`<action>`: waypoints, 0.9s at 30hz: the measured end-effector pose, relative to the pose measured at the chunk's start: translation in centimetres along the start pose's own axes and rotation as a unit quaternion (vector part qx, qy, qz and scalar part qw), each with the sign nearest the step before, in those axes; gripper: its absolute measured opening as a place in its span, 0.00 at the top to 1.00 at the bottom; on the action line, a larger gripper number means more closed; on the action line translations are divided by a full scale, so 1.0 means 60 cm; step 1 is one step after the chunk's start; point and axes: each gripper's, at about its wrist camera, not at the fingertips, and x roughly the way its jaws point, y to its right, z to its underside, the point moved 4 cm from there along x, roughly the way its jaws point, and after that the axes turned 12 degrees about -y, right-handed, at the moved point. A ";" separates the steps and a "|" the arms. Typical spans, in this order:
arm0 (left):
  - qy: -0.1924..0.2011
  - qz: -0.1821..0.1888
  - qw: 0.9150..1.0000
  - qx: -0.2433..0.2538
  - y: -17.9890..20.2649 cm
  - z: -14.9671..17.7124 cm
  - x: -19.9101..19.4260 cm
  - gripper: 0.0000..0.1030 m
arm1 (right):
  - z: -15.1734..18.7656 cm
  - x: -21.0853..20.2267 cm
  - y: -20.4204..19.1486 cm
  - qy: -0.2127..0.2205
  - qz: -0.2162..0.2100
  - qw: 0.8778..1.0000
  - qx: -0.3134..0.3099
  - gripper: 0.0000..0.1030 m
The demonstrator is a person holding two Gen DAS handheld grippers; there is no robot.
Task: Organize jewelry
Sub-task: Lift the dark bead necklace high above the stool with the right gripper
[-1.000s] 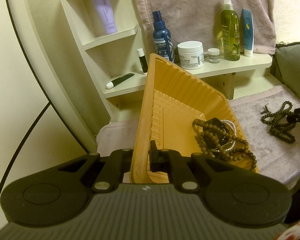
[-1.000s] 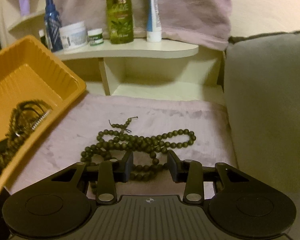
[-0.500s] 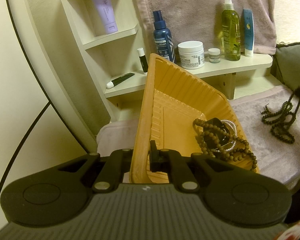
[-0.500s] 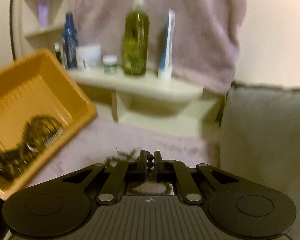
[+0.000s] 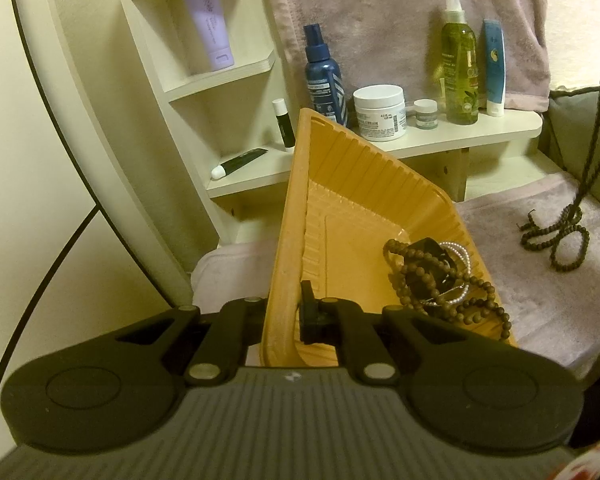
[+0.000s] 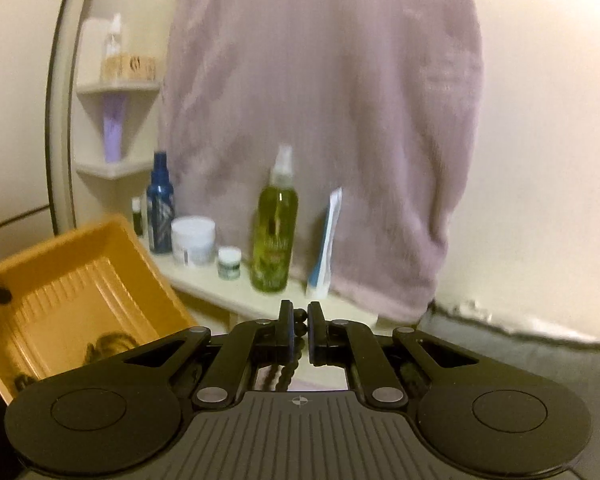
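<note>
My left gripper (image 5: 290, 312) is shut on the near wall of the orange tray (image 5: 364, 184), which it holds tilted. In the tray's low corner lie a brown bead strand (image 5: 472, 304), a black band and a silvery beaded bracelet (image 5: 458, 250). My right gripper (image 6: 299, 322) is shut on a dark bead necklace (image 6: 299, 317) and is raised high. In the left wrist view that dark bead necklace (image 5: 596, 128) hangs in a long strand from the upper right, its lower loops (image 5: 556, 236) still resting on the mauve towel (image 5: 540, 280). The orange tray (image 6: 80, 280) shows at lower left of the right wrist view.
A cream shelf (image 5: 460, 136) behind the tray carries a blue spray bottle (image 5: 326, 76), a white jar (image 5: 380, 112), a small jar, a green spray bottle (image 5: 460, 64) and a blue-white tube. A mauve towel (image 6: 320, 120) hangs above. A grey cushion (image 5: 580, 120) is at right.
My right gripper shut on the dark bead necklace and rose, drawing most of the strand up off the towel. The left gripper and tray stayed still.
</note>
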 end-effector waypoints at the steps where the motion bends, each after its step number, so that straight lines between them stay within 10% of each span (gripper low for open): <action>1: 0.000 0.000 1.000 0.000 0.000 0.000 0.000 0.94 | -0.004 -0.004 -0.001 0.004 0.000 1.000 -0.002 0.94; 27: -0.003 0.004 1.000 -0.005 -0.003 -0.002 -0.001 0.94 | -0.093 -0.073 -0.013 0.077 -0.010 0.997 -0.017 0.94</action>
